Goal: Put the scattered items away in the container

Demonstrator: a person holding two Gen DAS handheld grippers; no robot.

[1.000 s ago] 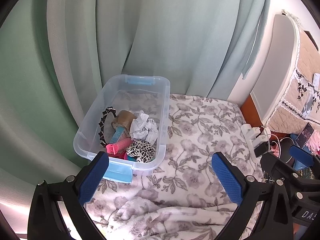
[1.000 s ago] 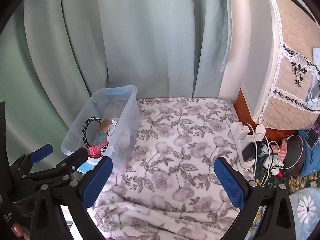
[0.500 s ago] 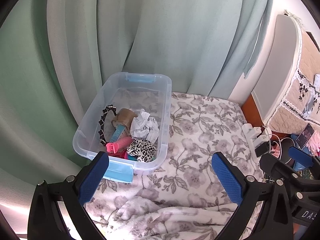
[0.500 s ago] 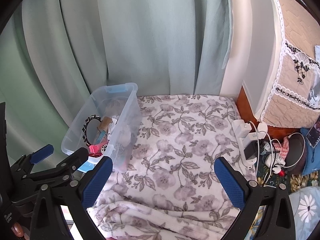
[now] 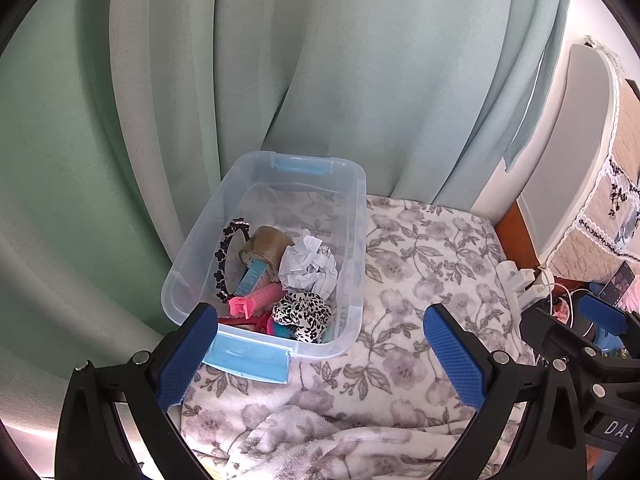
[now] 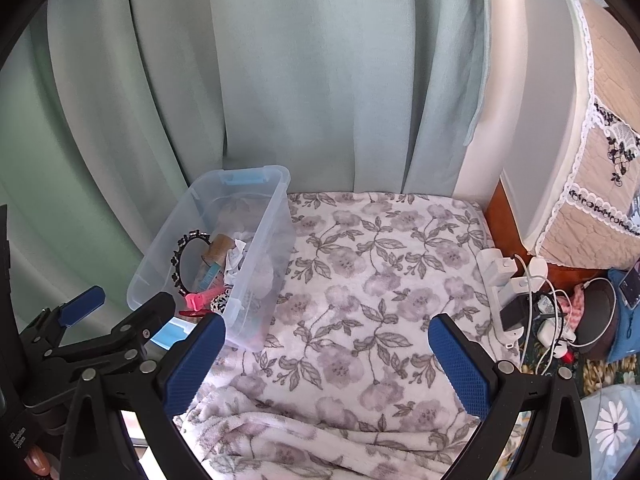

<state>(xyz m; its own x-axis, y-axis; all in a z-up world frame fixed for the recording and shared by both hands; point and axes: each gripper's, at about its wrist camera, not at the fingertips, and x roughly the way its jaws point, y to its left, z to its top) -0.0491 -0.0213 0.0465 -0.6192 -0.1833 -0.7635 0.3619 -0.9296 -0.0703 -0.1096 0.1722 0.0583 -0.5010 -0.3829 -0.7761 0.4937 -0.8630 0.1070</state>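
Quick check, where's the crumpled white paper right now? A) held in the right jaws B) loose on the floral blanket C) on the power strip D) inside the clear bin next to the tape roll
D: the crumpled white paper lies inside the clear bin, against the brown tape roll; the left gripper and right gripper both stand open and empty.
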